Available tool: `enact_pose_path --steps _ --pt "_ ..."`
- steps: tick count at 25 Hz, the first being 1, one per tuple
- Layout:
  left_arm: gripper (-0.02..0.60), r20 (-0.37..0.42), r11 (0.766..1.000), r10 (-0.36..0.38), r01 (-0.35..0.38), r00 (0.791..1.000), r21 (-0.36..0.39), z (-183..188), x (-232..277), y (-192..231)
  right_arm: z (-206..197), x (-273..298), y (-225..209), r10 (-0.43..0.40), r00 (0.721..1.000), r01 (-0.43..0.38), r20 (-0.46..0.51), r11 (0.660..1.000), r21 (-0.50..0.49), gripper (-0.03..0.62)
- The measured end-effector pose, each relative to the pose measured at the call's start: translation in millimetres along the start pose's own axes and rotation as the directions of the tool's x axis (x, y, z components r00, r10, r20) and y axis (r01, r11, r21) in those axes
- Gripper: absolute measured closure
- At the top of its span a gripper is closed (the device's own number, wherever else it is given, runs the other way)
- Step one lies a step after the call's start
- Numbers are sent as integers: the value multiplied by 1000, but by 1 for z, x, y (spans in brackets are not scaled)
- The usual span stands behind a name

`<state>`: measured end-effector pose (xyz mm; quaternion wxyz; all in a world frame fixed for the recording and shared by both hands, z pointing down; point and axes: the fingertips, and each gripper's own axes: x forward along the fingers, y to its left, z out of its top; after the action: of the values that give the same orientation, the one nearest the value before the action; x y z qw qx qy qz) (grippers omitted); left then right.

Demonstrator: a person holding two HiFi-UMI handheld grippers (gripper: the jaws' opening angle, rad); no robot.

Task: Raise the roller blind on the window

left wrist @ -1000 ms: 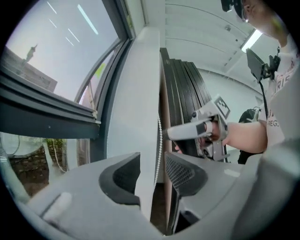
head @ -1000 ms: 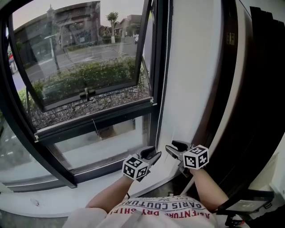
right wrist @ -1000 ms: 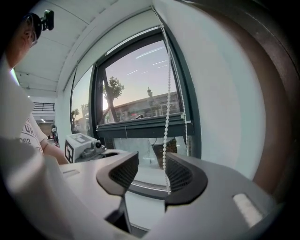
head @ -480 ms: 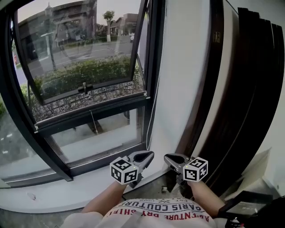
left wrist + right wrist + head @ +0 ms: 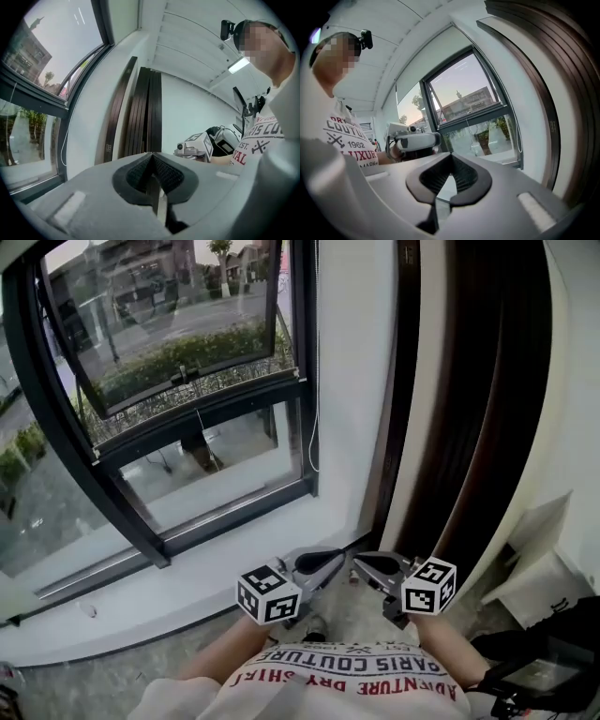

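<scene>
**Inspector:** State of the jaws?

**Operator:** My left gripper (image 5: 152, 164) has its jaws pressed together, pad on pad, with nothing between them. On my right gripper (image 5: 450, 165) the jaws have just been closing. They now meet as well, and they are empty too.

**Inspector:** Position of the two?

**Operator:** They are side by side, near each other but apart, low in front of my shirt (image 5: 347, 676). Both point toward the foot of the white wall (image 5: 352, 381).

**Inspector:** And the blind?

**Operator:** The glass of the window (image 5: 187, 362) is uncovered in the head view. In the right gripper view a pale band (image 5: 426, 61) lies above the frame's top bar. I cannot tell whether that is the blind or the wall.

**Inspector:** Any control for it?

**Operator:** A thin cord (image 5: 518, 140) hangs in a loop at the window's right edge, against the wall. It is well apart from both grippers, and neither touches it.

**Inspector:** Surroundings?

**Operator:** Dark panels (image 5: 487, 399) stand upright to the right of the wall.
</scene>
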<state>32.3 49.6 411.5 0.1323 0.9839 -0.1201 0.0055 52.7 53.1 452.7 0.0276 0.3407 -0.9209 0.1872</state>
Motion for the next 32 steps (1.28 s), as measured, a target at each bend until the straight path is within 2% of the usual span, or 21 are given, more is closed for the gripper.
enact_pose_path --steps 5,15,22,32 --pt "580 -21 999 19 -19 1000 27 -27 -31 -59 -38 -30 50 -6 1000 7 -11 1000 7 592" --pt "580 -31 996 73 -72 997 43 -40 -61 -141 -64 -80 121 27 1000 -26 -11 1000 16 594" --pt "580 -20 993 104 -102 994 55 -41 -79 -167 -68 -90 152 50 999 -50 -9 999 -4 592" --pt "580 -15 989 139 -138 990 44 -45 -97 -175 -72 -91 168 65 998 -65 -6 998 -9 592"
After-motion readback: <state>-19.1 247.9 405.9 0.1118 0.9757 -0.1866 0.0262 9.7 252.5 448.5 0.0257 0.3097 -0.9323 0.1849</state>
